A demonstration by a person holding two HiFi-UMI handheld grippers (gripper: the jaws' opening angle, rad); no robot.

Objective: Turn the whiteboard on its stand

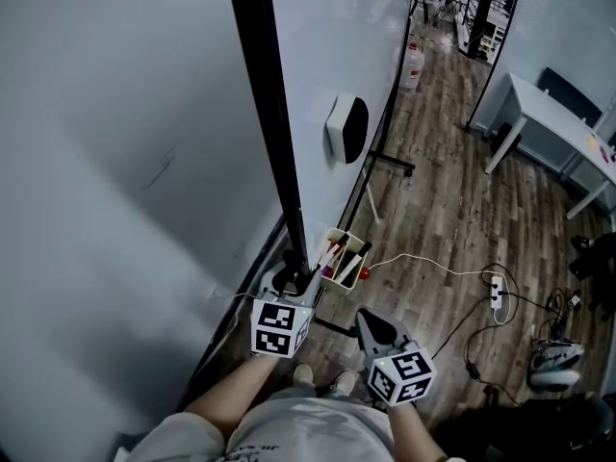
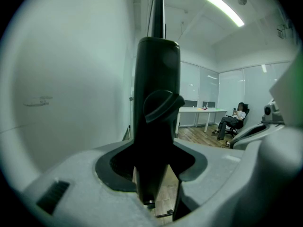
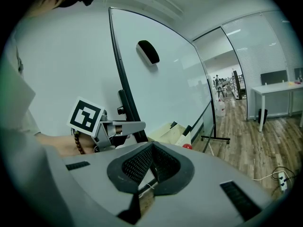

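Observation:
The whiteboard (image 1: 115,162) stands upright on its stand, and its black side post (image 1: 274,133) runs down the middle of the head view. My left gripper (image 1: 289,282) is shut on that post low down. In the left gripper view the post (image 2: 156,117) fills the gap between the jaws of the left gripper (image 2: 154,174), and a black knob juts from it. My right gripper (image 1: 371,320) hangs to the right of the post, shut, with nothing in it; the right gripper (image 3: 151,167) points past the left gripper (image 3: 123,126) at the whiteboard (image 3: 165,93).
A black eraser (image 1: 346,128) sticks to the board face. A pale box of markers (image 1: 342,258) and a red ball (image 1: 365,274) sit by the stand's base. A power strip (image 1: 497,292) with cables lies on the wood floor, a white desk (image 1: 558,123) beyond. A person (image 2: 232,122) sits far off.

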